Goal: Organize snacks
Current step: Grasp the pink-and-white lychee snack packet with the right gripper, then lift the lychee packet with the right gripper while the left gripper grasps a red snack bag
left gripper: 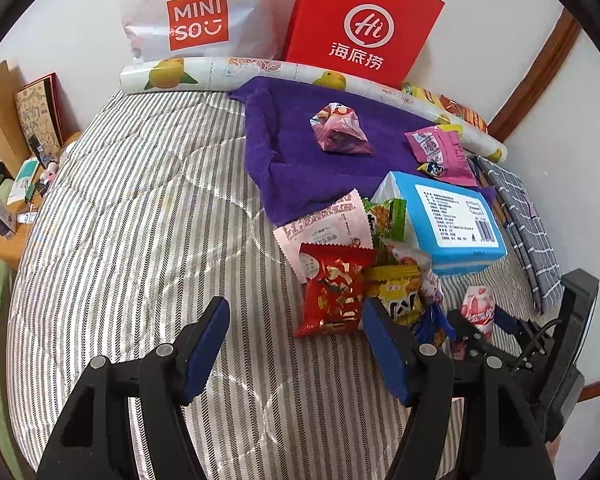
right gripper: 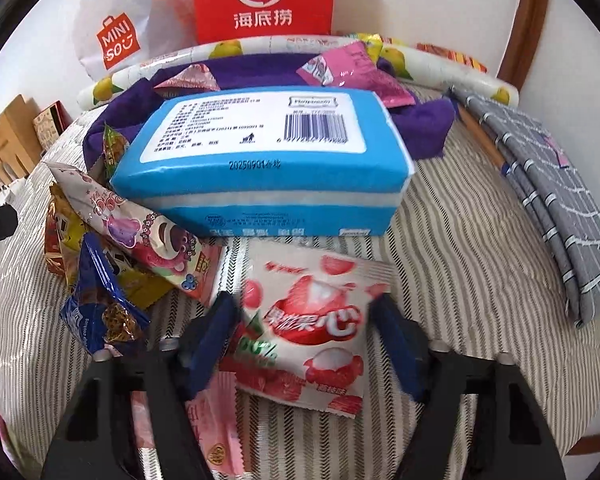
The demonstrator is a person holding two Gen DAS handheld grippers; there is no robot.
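Snack packets lie in a heap on a striped quilt: a red packet, a yellow one, a green one and a pale pink one. My left gripper is open just left of the heap, nothing between its fingers. A white and red lychee packet fills the gap of my right gripper, both pads against its edges; the left wrist view shows the same packet pinched. A pink bear packet and a blue cookie packet lie to its left.
A blue tissue pack sits right behind the lychee packet, partly on a purple cloth with more packets. Behind stand a red bag, a white shopping bag and a fruit-print roll. A folded grey checked cloth lies right.
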